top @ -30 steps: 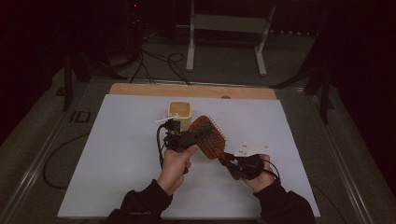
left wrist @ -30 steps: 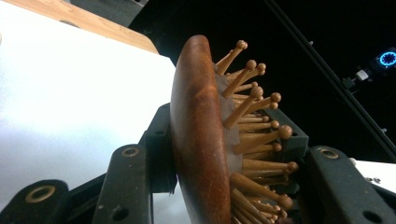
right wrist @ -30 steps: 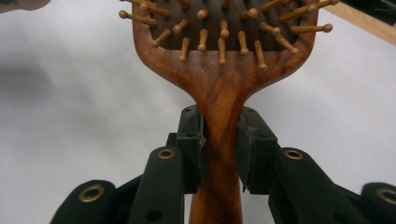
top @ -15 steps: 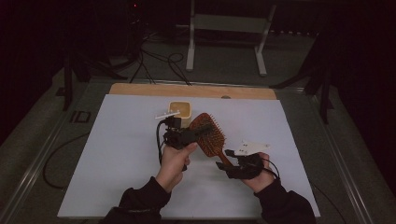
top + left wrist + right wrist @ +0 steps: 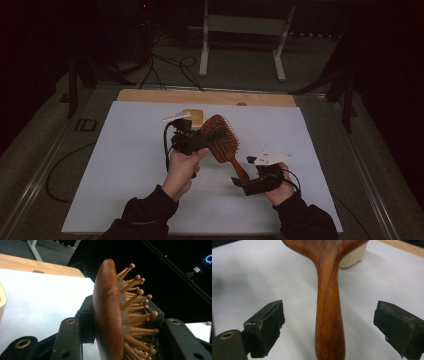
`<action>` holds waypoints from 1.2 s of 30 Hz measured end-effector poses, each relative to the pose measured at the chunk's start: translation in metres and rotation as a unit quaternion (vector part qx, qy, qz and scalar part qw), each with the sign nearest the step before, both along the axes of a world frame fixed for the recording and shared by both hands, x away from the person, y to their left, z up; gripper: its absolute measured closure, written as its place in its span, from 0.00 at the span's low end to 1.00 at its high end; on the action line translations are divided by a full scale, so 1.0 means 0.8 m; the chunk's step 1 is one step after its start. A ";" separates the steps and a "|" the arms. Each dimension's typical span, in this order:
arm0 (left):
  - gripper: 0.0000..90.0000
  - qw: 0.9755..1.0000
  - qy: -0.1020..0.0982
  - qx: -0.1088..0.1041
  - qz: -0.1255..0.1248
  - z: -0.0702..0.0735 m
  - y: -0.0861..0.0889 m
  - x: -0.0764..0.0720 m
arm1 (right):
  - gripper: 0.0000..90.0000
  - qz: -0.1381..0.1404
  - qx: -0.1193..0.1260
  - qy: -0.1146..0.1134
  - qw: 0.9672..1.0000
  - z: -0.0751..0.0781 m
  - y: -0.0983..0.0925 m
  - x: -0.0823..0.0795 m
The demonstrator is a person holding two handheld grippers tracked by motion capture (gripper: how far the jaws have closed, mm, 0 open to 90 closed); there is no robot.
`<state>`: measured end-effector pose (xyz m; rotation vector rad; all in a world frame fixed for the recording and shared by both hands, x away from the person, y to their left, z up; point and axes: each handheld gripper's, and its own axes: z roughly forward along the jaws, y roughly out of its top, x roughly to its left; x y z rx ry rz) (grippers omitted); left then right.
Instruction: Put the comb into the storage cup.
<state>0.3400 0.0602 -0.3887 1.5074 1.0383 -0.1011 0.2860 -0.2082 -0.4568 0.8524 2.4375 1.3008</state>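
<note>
Hairbrush (image 5: 223, 138) — reddish-brown wooden paddle brush with an oval head, a grey cushion pad and ball-tipped wooden pins, tapering to a smooth rounded handle. Location: raised off the white table (image 5: 125, 165), in front of a cream-coloured square container (image 5: 196, 117) that stands further back. The left gripper (image 5: 210, 137) is clenched across the head, one finger on the polished back (image 5: 107, 315), the other among the pins (image 5: 140, 322). The right gripper (image 5: 240, 182) has just been opening; its fingers (image 5: 265, 325) stand wide and released on either side of the handle (image 5: 328, 315), touching neither side.

Handling, by judgement: light and rigid, one solid piece that will not flex. The varnished back and handle look slick — a firm squeeze is advisable. Pins are the delicate part and may bend or snap under side load. Best hold: the narrow waist of the handle, or flat across the head as the left gripper has it.
</note>
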 end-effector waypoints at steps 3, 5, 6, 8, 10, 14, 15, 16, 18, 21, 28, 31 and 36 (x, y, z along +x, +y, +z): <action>0.61 1.000 -0.008 0.009 0.004 0.007 0.004 0.002 | 0.10 -0.005 -0.010 -0.008 1.000 -0.002 -0.002 0.000; 0.61 1.000 -0.009 0.010 0.006 0.009 0.006 0.002 | 0.10 -0.006 -0.011 -0.012 1.000 -0.002 -0.003 0.000; 0.61 1.000 -0.011 0.012 0.006 0.012 0.009 0.004 | 0.10 -0.006 -0.014 -0.016 1.000 -0.003 -0.004 0.000; 0.61 1.000 -0.014 0.016 0.009 0.016 0.013 0.006 | 0.10 -0.007 -0.028 -0.027 0.999 -0.005 -0.006 0.000; 0.61 1.000 -0.018 0.018 0.011 0.021 0.018 0.007 | 0.10 -0.010 -0.028 -0.027 0.999 -0.006 -0.007 -0.001; 0.61 0.999 -0.025 0.026 0.016 0.031 0.027 0.012 | 0.10 -0.009 -0.023 -0.025 0.999 -0.005 -0.013 -0.002; 0.61 0.999 -0.026 0.025 0.019 0.034 0.030 0.013 | 0.10 -0.011 -0.024 -0.025 0.999 -0.005 -0.014 -0.002; 0.61 0.999 -0.027 0.025 0.019 0.036 0.032 0.014 | 0.10 -0.013 -0.023 -0.027 0.999 -0.005 -0.015 -0.002; 0.61 0.999 -0.031 0.027 0.023 0.043 0.038 0.016 | 0.10 -0.013 -0.020 -0.024 0.999 -0.005 -0.017 -0.004; 0.61 0.998 -0.039 0.029 0.030 0.055 0.047 0.019 | 0.10 -0.016 -0.017 -0.013 1.000 -0.007 -0.022 -0.004; 0.61 0.997 -0.052 0.023 0.043 0.076 0.061 0.028 | 0.10 -0.019 -0.009 -0.017 1.000 -0.009 -0.029 -0.006; 0.61 0.996 -0.062 0.029 0.050 0.088 0.066 0.032 | 0.09 -0.017 -0.010 -0.023 1.000 -0.010 -0.031 -0.009; 0.61 0.995 -0.071 0.039 0.062 0.098 0.072 0.037 | 0.09 -0.013 -0.015 -0.024 1.000 -0.013 -0.036 -0.010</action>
